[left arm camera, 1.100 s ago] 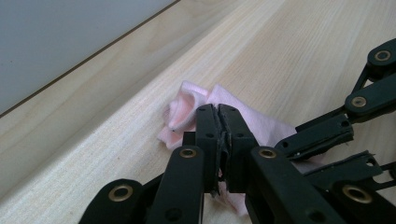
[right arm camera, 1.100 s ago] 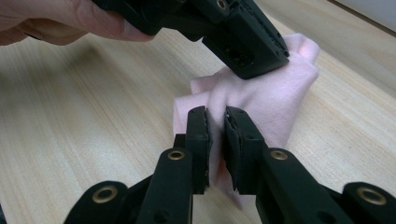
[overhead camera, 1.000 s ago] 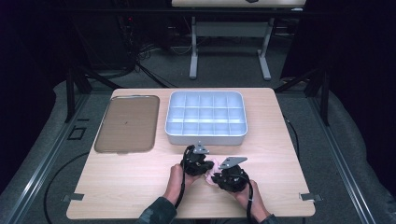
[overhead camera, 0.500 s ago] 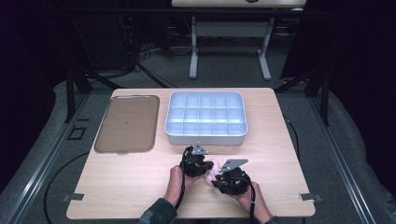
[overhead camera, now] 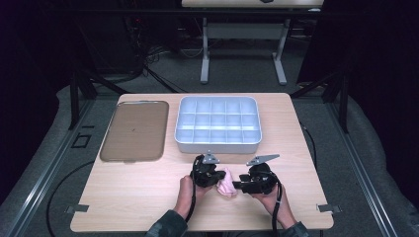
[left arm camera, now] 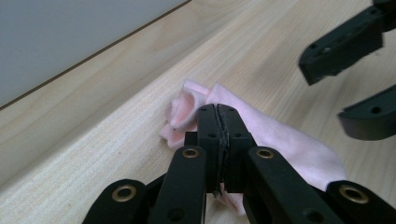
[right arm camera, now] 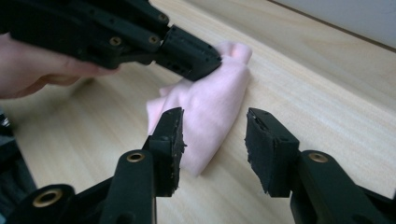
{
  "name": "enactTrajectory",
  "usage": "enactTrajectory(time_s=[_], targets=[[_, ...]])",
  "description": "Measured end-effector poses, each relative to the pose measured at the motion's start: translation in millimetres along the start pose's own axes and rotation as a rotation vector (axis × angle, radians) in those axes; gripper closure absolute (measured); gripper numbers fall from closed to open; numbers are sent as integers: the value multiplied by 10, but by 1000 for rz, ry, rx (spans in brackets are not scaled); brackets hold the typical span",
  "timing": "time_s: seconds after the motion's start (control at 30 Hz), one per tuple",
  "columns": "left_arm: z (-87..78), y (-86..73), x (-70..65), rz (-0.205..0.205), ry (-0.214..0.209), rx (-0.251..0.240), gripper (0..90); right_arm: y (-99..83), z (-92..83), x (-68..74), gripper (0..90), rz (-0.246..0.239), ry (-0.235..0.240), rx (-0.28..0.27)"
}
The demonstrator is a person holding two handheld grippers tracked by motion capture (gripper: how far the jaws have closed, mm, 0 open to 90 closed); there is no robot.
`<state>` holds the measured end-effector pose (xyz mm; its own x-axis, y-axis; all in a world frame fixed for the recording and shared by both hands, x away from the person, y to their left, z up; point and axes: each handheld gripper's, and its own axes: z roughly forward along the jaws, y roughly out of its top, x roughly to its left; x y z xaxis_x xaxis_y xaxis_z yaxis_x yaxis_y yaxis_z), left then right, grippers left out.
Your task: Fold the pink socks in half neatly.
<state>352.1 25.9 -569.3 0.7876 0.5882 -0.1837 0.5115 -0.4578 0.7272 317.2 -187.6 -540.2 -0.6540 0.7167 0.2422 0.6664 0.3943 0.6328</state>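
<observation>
The pink cloth point(left arm camera: 285, 135) is pinched tight by the left gripper point(left arm camera: 218, 116) on the counter point(overhead camera: 148, 197). The right gripper point(right arm camera: 212, 140) has just been opening; nothing is squeezed between its fingers.

A light wooden table point(overhead camera: 128, 197) carries three things. A brown tray point(overhead camera: 132, 131) lies at its far left, a grey compartment box point(overhead camera: 218, 123) sits just beside it, and a crumpled pink cloth point(overhead camera: 227, 183) lies near the front edge.
</observation>
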Motion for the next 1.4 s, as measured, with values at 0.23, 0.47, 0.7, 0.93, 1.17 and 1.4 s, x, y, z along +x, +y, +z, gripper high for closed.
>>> enactTrajectory(time_s=[0.23,0.47,0.7,0.93,1.17,1.4], targets=[[0,-13,16,-16,-10,-10,885,120,259,29,463,53,-22,56],[-4,-22,16,-25,-12,-13,884,149,391,46,467,65,-23,89],[-1,-24,16,-29,-13,-16,884,139,435,-6,505,92,12,121],[-18,-25,34,-42,-17,-38,830,109,433,-16,610,104,35,109],[-156,-45,105,-80,35,-59,545,135,424,6,687,80,25,136],[-408,-123,213,-104,120,-70,326,155,419,25,722,71,17,152]])
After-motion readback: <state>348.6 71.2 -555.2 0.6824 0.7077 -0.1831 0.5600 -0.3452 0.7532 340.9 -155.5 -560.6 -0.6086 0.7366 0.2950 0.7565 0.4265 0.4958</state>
